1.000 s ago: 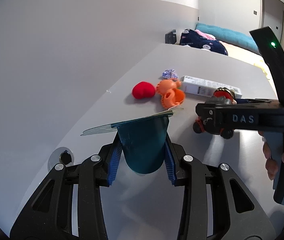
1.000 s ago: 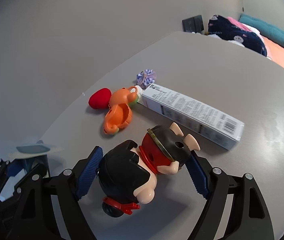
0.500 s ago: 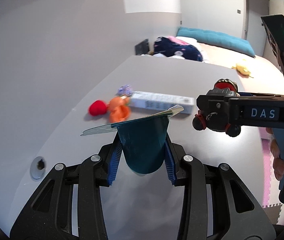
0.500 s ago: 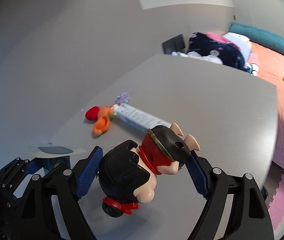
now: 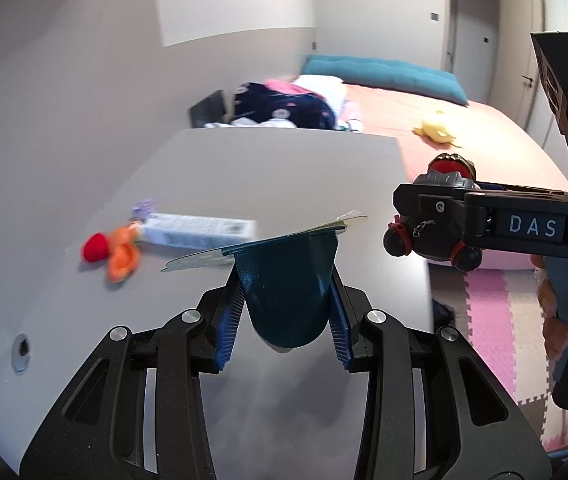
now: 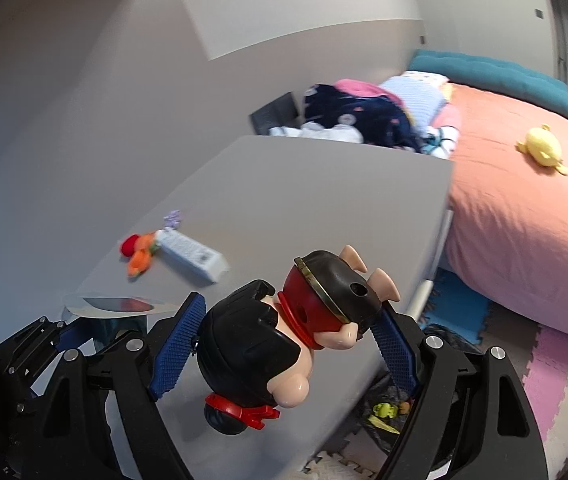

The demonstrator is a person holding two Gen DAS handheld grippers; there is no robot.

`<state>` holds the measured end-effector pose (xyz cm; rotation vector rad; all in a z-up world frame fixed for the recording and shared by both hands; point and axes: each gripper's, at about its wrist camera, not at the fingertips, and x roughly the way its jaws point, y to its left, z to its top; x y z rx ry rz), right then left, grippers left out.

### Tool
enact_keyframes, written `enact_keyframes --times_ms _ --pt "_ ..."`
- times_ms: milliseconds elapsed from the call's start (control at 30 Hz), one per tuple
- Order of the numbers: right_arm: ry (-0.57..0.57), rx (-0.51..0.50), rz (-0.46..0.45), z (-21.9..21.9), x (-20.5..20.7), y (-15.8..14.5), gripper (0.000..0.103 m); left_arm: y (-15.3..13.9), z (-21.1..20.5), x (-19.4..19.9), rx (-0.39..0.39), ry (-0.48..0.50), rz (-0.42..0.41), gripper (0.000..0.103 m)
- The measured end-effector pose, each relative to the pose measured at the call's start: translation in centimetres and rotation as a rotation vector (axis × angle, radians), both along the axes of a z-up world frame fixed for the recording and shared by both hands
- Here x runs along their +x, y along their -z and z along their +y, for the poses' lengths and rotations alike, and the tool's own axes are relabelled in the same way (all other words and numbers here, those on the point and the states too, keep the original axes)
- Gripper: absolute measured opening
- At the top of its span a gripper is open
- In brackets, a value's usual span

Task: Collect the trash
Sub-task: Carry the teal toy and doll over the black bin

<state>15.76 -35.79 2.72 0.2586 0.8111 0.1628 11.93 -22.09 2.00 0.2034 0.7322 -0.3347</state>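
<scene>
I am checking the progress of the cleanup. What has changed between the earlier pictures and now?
Both hand-held grippers have drawn back from the table and risen: the white box, red toy and orange toy now look farther off, and the table's edge and floor mats show. Unchanged: the left hand-held gripper still clamps the teal cup, the right hand-held gripper the pig toy.

I am looking into a home bedroom. A bed (image 6: 524,216) with a salmon-pink cover and a long teal cushion (image 6: 496,76) stands beside a grey counter (image 6: 308,208). A yellow soft toy (image 6: 542,148) lies on the bed, rumpled clothes (image 6: 356,116) are heaped at its head, pink foam play mats (image 5: 496,320) cover the floor, and a closed door (image 5: 472,32) is behind.
</scene>
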Motion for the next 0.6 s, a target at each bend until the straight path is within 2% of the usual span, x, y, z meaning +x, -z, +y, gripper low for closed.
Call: enact_keyframes --times_ms 600 --pt "0.276 -0.026 0.048 -16.4 -4.5 2.3 0.082 2.0 -15.7 -0.4 0.013 0.27 0.085 0.039"
